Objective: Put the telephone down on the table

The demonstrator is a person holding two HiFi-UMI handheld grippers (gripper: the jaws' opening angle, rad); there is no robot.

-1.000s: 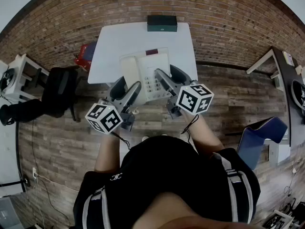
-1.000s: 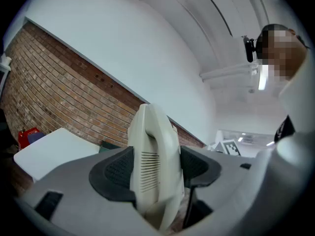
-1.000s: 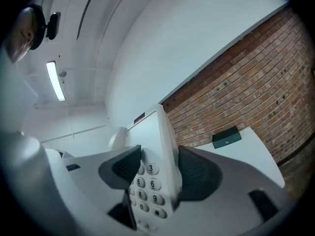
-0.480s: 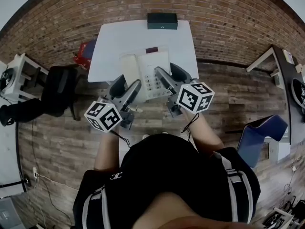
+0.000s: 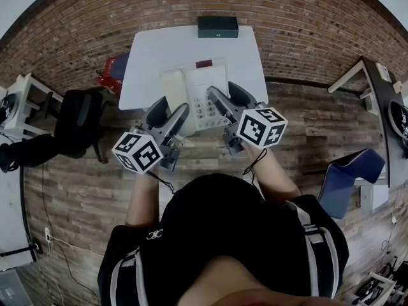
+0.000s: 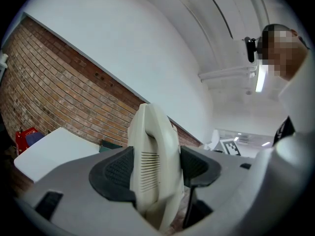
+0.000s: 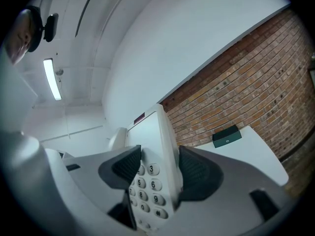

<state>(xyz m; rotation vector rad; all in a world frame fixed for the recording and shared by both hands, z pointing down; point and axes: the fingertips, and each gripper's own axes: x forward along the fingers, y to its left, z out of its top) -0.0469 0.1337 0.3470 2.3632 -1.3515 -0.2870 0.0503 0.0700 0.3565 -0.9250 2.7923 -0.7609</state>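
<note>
Seen from above, a person [image 5: 223, 247] in a dark top stands on a wood-plank floor [image 5: 76, 196] and holds a gripper in each hand. Ahead of both grippers is a white table [image 5: 153, 62], its near edge just past the jaws. A cream telephone [image 5: 203, 85] sits between the two grippers, over the near part of the table; no view shows whether its base touches the tabletop. The left gripper [image 5: 169, 115] is clamped on the telephone's left side: its two dark pads press against either face of the handset [image 6: 152, 151], which stands up between them with its slotted earpiece facing the camera. The right gripper [image 5: 228, 101] is clamped on the telephone's right side, one pad lying over the keypad [image 7: 147, 186] and the other against the outer edge of the body. Beyond the right gripper's jaws, at the far edge of the table, lies a small dark green box [image 5: 217, 27], well apart from the telephone.
</note>
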